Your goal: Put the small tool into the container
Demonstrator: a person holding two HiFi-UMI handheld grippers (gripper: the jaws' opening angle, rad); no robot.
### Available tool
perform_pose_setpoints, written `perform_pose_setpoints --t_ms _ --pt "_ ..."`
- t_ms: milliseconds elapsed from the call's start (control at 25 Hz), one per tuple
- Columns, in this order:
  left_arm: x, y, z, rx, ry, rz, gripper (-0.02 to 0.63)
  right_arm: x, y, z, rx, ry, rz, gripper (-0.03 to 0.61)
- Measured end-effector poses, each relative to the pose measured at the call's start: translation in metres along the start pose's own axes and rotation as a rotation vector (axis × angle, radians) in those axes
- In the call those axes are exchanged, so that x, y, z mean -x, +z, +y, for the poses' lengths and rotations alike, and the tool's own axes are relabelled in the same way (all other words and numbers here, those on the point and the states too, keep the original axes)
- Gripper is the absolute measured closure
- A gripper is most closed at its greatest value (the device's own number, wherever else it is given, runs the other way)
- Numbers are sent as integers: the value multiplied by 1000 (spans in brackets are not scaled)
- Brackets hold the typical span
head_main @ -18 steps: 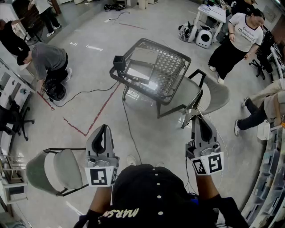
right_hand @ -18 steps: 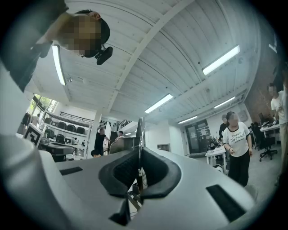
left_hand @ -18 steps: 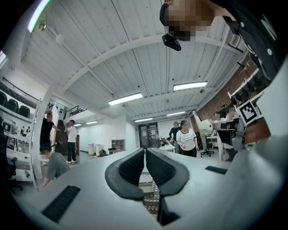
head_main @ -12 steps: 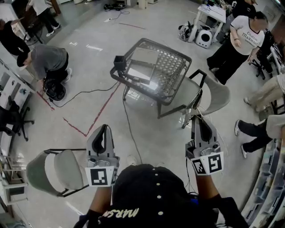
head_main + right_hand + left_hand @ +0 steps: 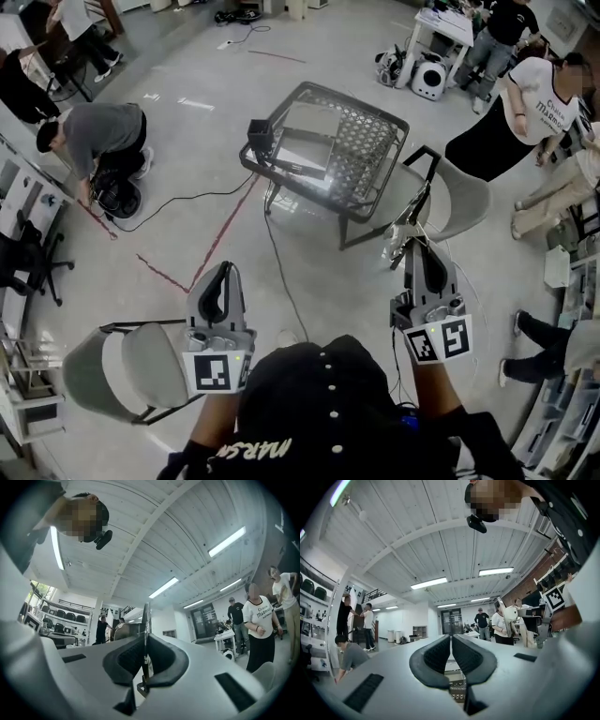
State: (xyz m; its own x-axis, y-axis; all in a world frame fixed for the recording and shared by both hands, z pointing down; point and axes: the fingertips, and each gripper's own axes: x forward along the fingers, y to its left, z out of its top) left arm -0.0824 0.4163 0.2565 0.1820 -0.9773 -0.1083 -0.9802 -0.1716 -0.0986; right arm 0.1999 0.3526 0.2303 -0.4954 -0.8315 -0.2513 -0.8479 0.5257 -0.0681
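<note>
Since the earlier frames a person in a white top has walked further right across the floor, and a person in a dark top now stands at the far white table; both grippers have kept about the same place in the head view. The left gripper is held low at the wearer's left, its jaws closed to a thin slit with nothing between them. The right gripper has its jaws pressed on the small tool, a thin flat strip that stands up above the pads in the right gripper view.

Ahead, well apart from both grippers, stands a wire-mesh bench with a pale flat tray lying on it. A black container sits at the bench's near-left corner. One grey folding chair stands just beside the bench, and another stands at lower left. A person in grey crouches at the far left.
</note>
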Motion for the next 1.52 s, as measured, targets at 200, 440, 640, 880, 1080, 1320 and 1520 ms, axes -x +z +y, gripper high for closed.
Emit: perform_pose_setpoints --t_ms 200,440,640,880,1080,1320,1520 --pt "7 -11 25 4 -34 7 575 -4 -14 23 11 -33 12 563" --pt "3 -17 37 3 -71 0 575 -9 -23 33 18 -52 38 563" --pt "-13 -26 45 33 -64 24 575 -28 -31 32 17 -47 42 563" --pt "-48 -33 60 51 -38 39 575 -72 -39 17 13 -27 38 563" --pt "-95 -40 68 19 -24 45 575 -117 -47 -12 17 -7 34 563" --pt "-165 -45 77 -8 -14 39 575 -179 -58 -55 12 13 31 563" --pt "-218 -40 77 -17 17 27 575 -222 -61 -92 13 36 18 563"
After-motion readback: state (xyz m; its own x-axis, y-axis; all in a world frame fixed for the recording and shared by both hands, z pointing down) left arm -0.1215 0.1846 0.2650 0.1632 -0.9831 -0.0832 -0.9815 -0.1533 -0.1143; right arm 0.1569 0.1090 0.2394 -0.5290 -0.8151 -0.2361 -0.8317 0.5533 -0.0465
